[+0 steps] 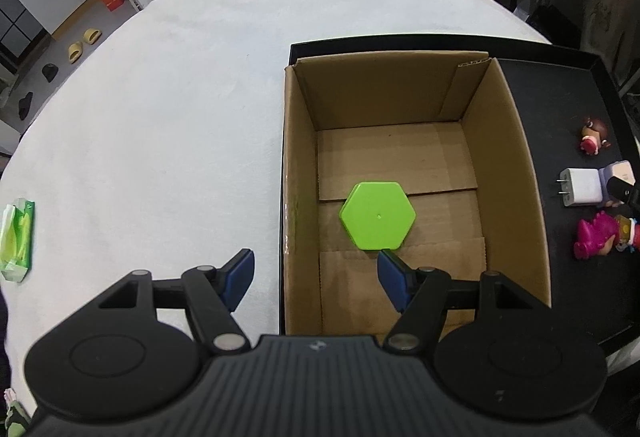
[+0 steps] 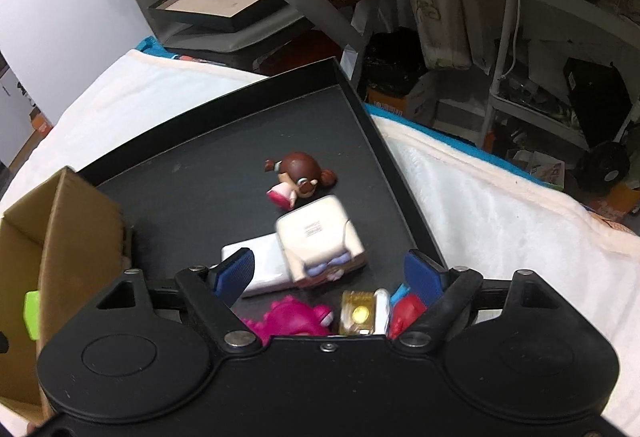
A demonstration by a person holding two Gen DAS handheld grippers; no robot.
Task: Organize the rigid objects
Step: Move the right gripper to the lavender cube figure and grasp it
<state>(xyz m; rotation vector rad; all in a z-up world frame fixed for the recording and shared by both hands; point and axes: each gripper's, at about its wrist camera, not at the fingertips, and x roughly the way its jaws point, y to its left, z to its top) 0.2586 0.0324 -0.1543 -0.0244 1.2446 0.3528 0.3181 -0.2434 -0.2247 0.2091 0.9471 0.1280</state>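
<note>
Looking along the left gripper (image 1: 316, 277), the box (image 1: 300, 165) is the landmark: a green hexagon (image 1: 377, 215) lies flat on its floor, just ahead of the right fingertip. The jaws stand wide apart and empty, straddling the box's left wall. Right of the box, on the black tray (image 1: 552, 109), sit a doll (image 1: 595, 137), a white charger (image 1: 582, 191) and a pink dinosaur (image 1: 596, 235).

From the right gripper (image 2: 330, 273), those toys lie right of the box (image 2: 72, 221), so this hand looks nearer. A cream block (image 2: 320, 241) sits directly between the spread, empty fingers, its long axis running roughly away from the camera; the doll (image 2: 300, 177) lies beyond.
</note>
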